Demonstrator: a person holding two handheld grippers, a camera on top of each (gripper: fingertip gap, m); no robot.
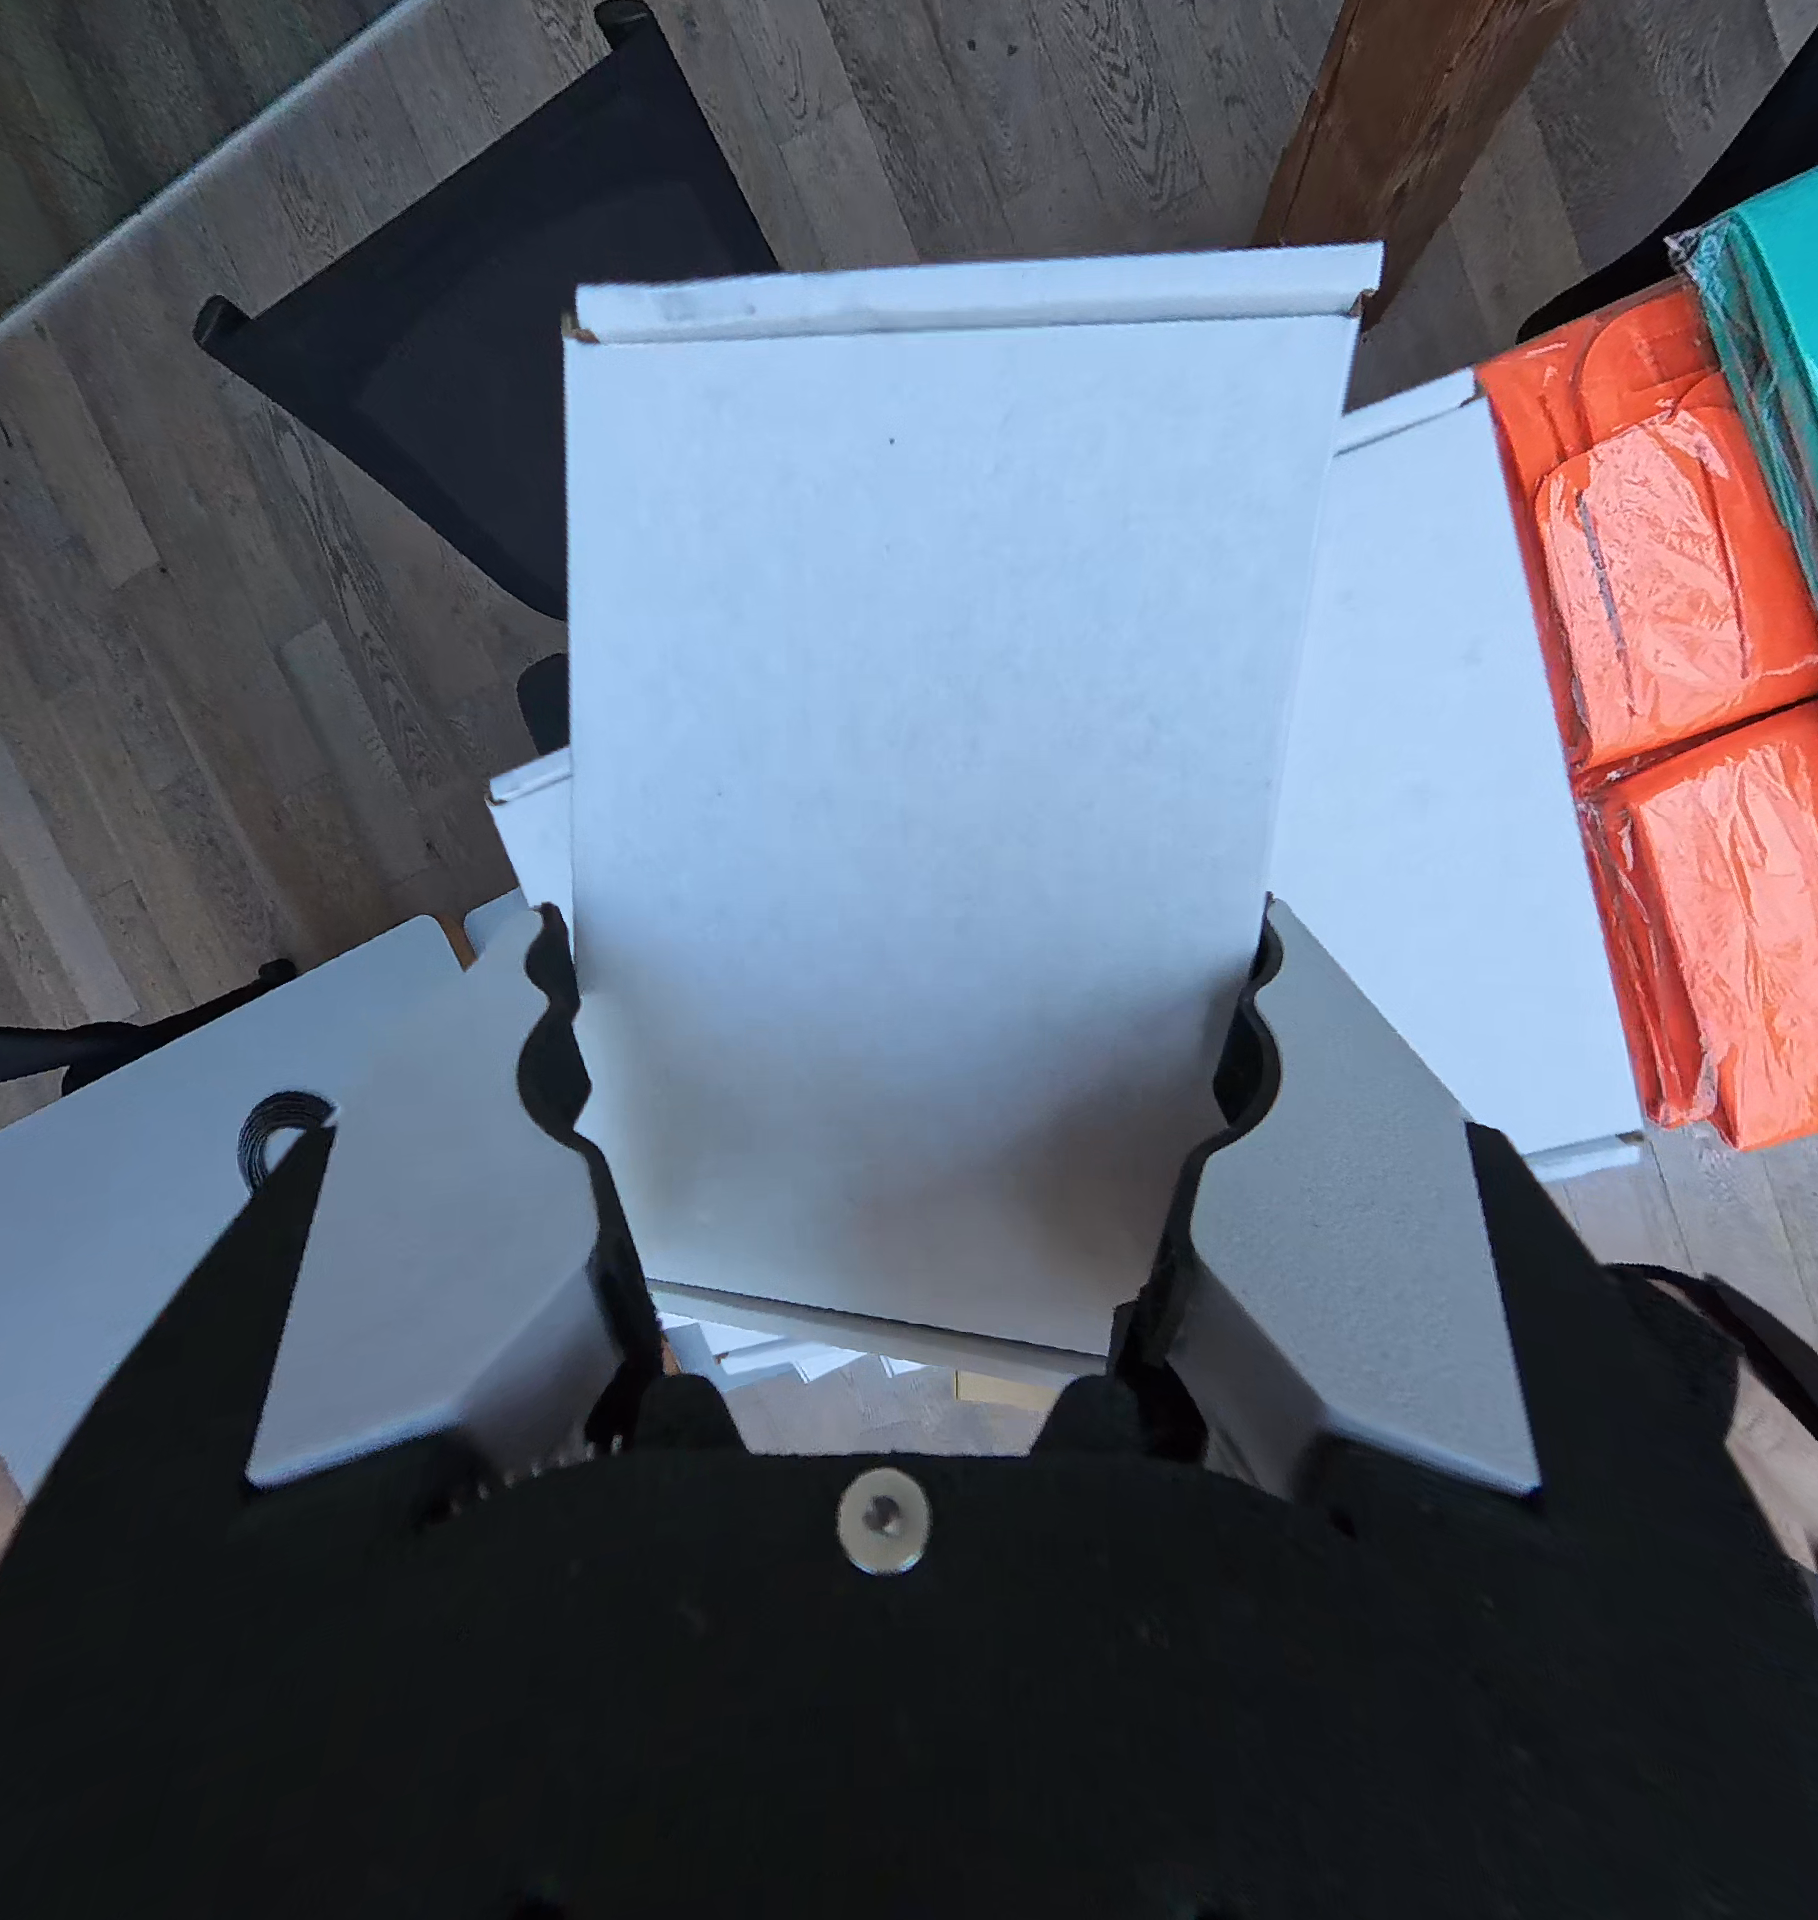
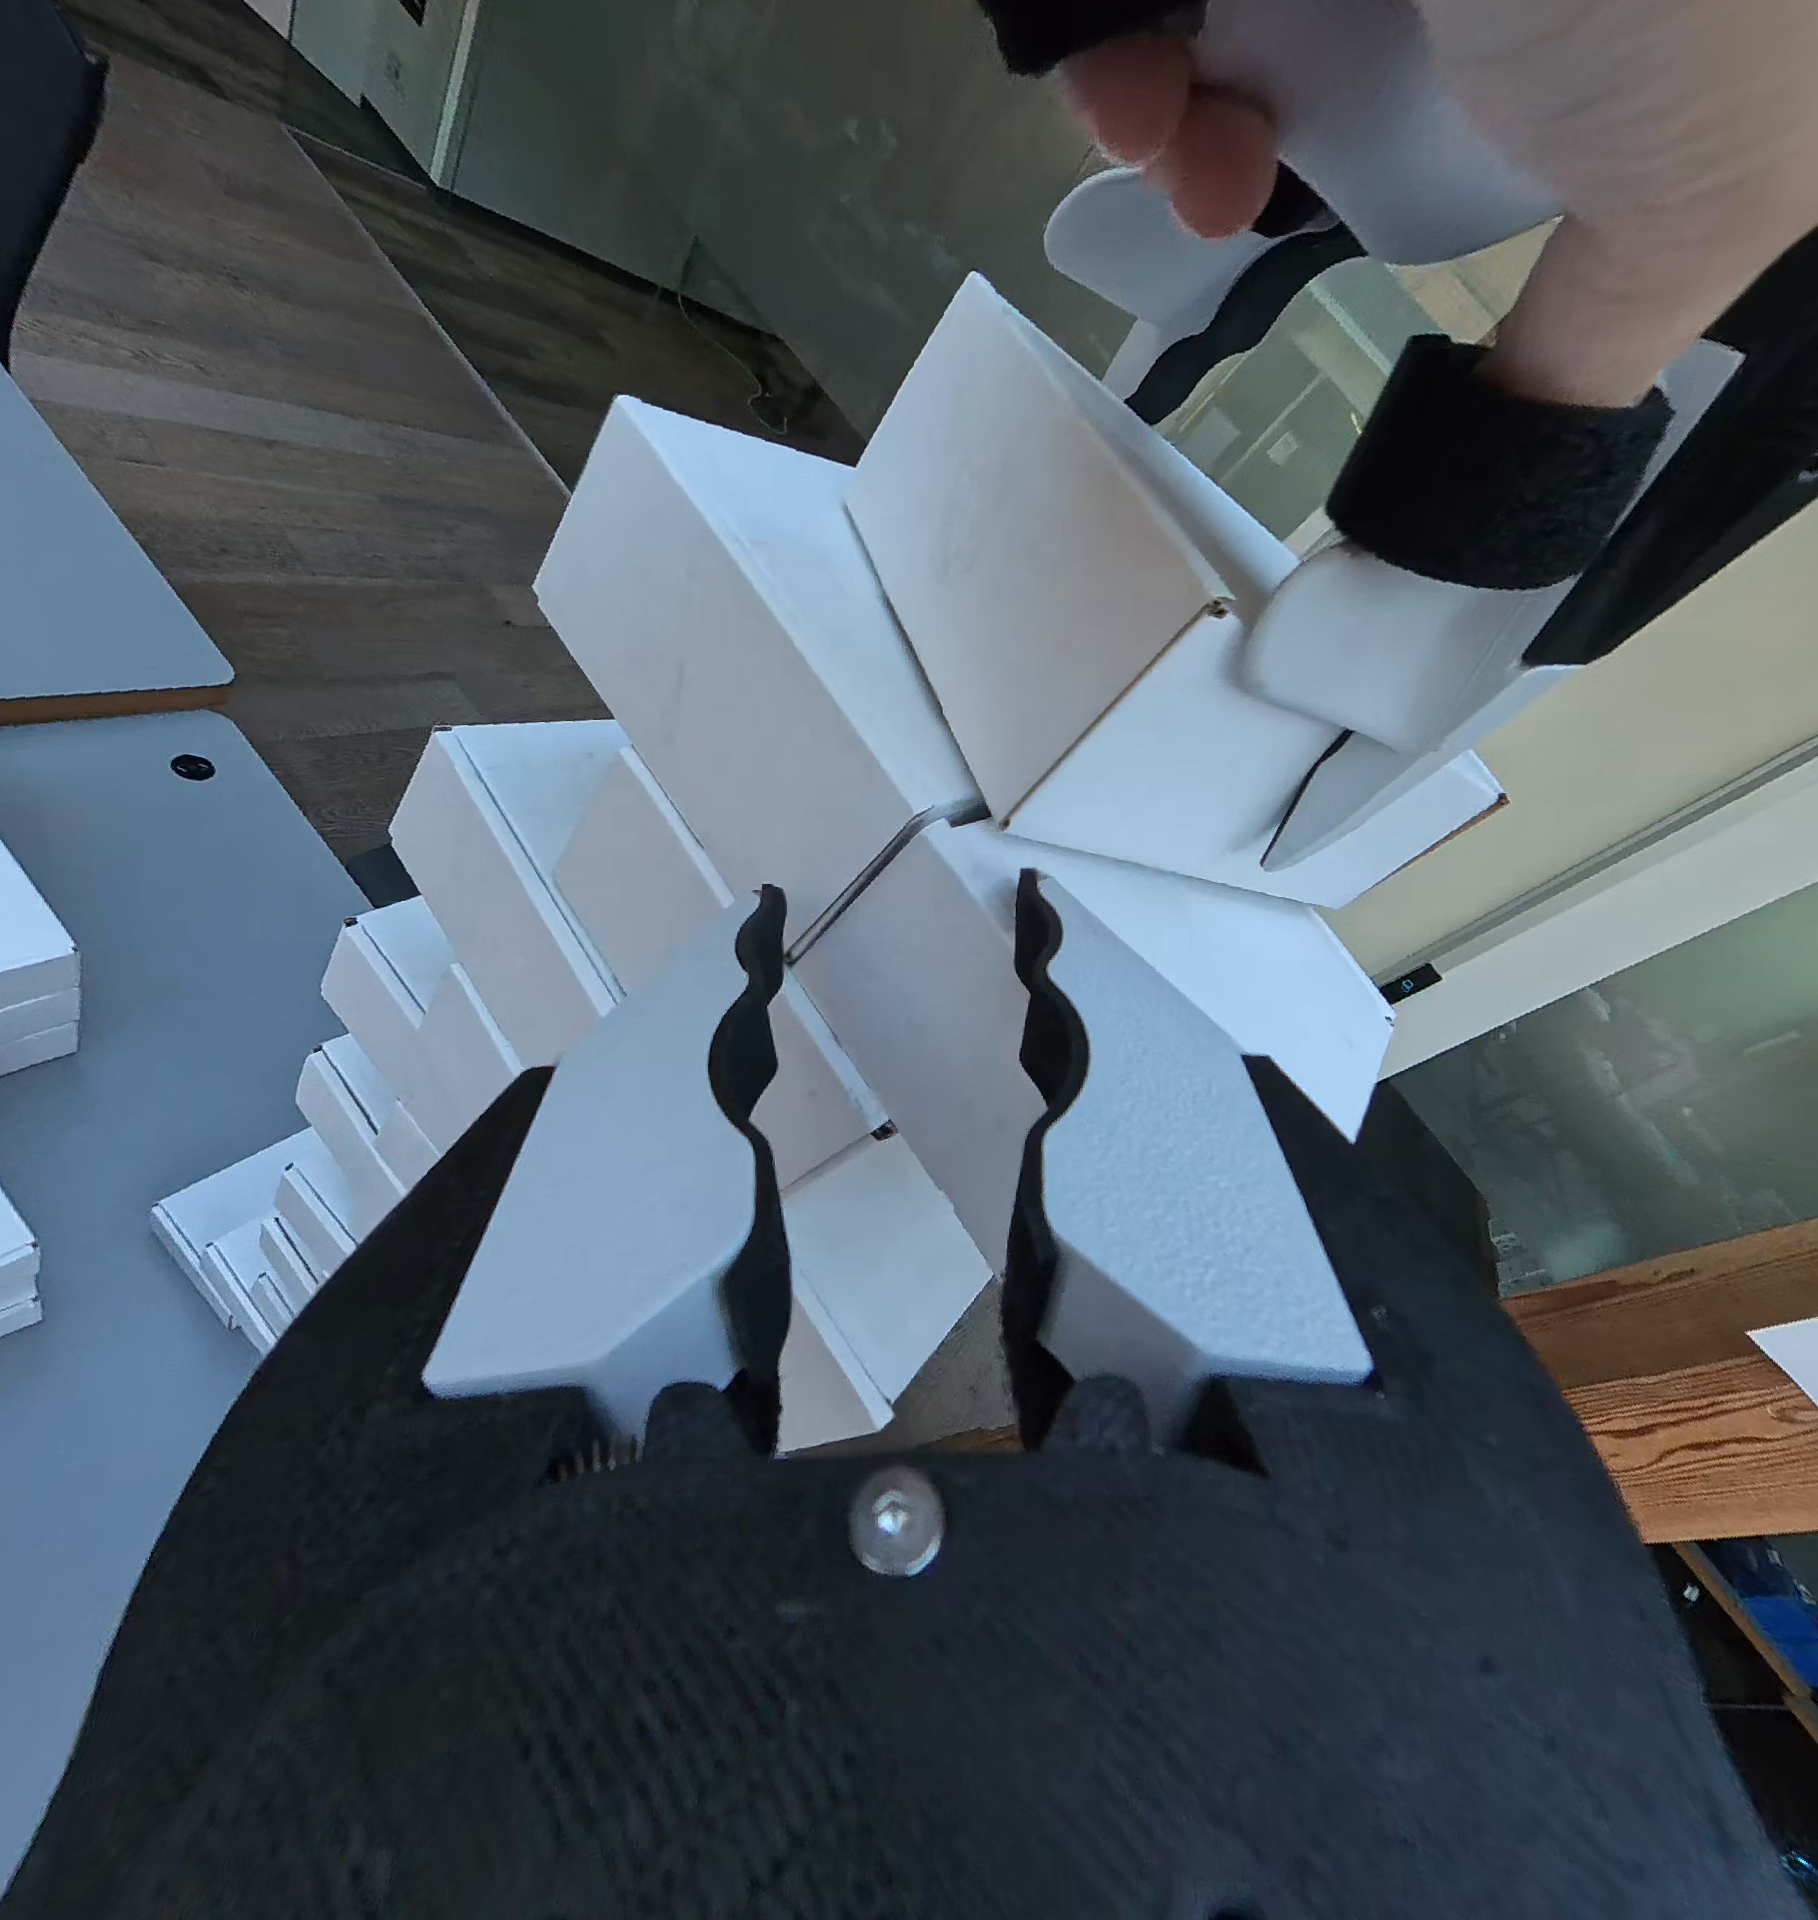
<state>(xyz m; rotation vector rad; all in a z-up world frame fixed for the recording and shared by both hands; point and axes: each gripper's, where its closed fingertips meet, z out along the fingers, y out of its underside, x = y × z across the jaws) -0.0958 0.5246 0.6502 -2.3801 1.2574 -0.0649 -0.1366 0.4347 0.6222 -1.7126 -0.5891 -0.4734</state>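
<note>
My left gripper (image 1: 905, 935) is shut on a closed white cardboard box (image 1: 936, 675), with one finger on each long side, and holds it up. The same box (image 2: 1040, 571) shows in the right wrist view at upper right, where a person's hand (image 2: 1196, 135) holds the left gripper (image 2: 1269, 748). My right gripper (image 2: 900, 894) sits lower. Its jaws stand a narrow gap apart and close on a white cardboard panel (image 2: 915, 1039) of another box in the cluster. More white boxes (image 2: 718, 644) lean behind it.
Orange wrapped packs (image 1: 1694, 727) and teal packs (image 1: 1798, 312) lie at the right. A black chair (image 1: 489, 343) and a wooden post (image 1: 1404, 125) stand beyond. A stepped stack of flat white boxes (image 2: 417, 1039) and a grey table (image 2: 105, 935) are at left. A wooden shelf (image 2: 1663, 1403) is at right.
</note>
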